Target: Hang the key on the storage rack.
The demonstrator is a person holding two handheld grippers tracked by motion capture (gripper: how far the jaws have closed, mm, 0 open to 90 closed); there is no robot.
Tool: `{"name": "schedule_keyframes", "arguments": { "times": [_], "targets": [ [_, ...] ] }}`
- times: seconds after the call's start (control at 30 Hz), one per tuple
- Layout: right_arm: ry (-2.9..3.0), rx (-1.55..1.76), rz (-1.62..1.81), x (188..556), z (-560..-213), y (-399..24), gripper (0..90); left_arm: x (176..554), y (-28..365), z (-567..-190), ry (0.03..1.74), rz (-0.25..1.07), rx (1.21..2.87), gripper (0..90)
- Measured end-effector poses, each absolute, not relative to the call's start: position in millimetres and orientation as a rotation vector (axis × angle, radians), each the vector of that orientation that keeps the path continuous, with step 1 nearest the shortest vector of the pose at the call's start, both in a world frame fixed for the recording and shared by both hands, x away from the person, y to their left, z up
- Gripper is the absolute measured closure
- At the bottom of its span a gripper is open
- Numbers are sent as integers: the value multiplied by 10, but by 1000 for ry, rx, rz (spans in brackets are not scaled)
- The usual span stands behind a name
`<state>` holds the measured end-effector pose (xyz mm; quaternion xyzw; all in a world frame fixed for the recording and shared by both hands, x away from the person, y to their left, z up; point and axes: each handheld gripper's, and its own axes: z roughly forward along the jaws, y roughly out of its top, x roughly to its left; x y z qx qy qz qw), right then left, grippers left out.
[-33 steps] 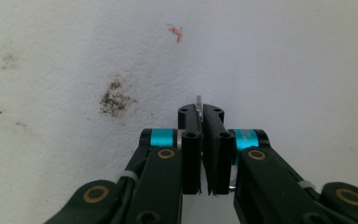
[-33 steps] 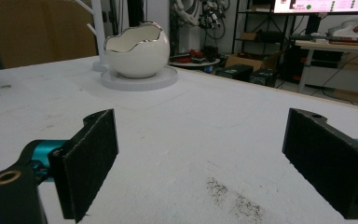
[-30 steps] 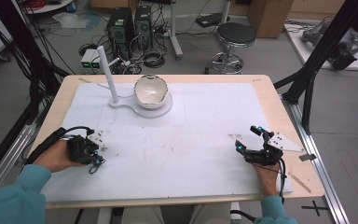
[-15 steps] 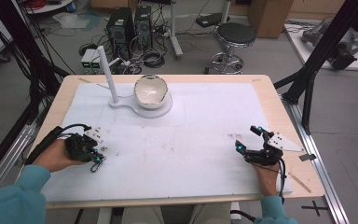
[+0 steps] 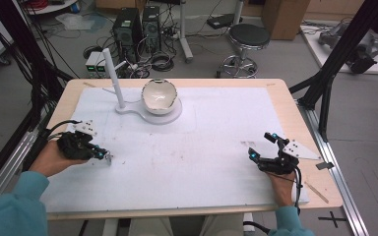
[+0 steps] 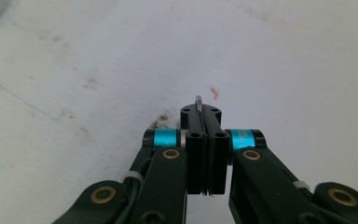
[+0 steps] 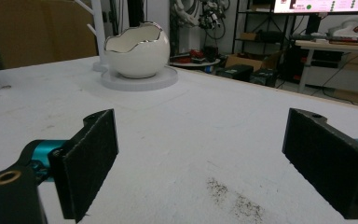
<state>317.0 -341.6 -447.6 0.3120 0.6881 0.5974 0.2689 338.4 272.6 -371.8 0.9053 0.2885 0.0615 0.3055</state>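
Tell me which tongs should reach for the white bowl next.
Right, probably: the right tongs stand open and empty, facing the white bowl. The left tongs are shut on a thin metal piece.

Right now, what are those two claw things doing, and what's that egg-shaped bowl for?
Left gripper shut, a thin metal sliver between its fingers. Right gripper open, empty, low over the table. Eggshell bowl untouched on its white stand; purpose unknown. Nothing between.

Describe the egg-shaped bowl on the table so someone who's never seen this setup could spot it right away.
Start at the white mat covering the wooden table, then look to its far left part, where a round white stand sits. The bowl rests on that base beside a tall white branched post; its jagged, cracked-eggshell rim sets it apart.
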Motion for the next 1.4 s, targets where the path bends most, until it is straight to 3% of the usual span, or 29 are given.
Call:
{"name": "schedule_keyframes", "arguments": {
  "times": [0.7, 1.4],
  "targets": [
    [1851, 847, 1616, 3173, -4478, -3422, 98, 3910, 2955, -3058, 819, 296, 2155, 887],
    [1850, 858, 1622, 3173, -4478, -3425, 98, 4477, 2916, -2663, 784, 329, 2136, 887]
  ]
}}
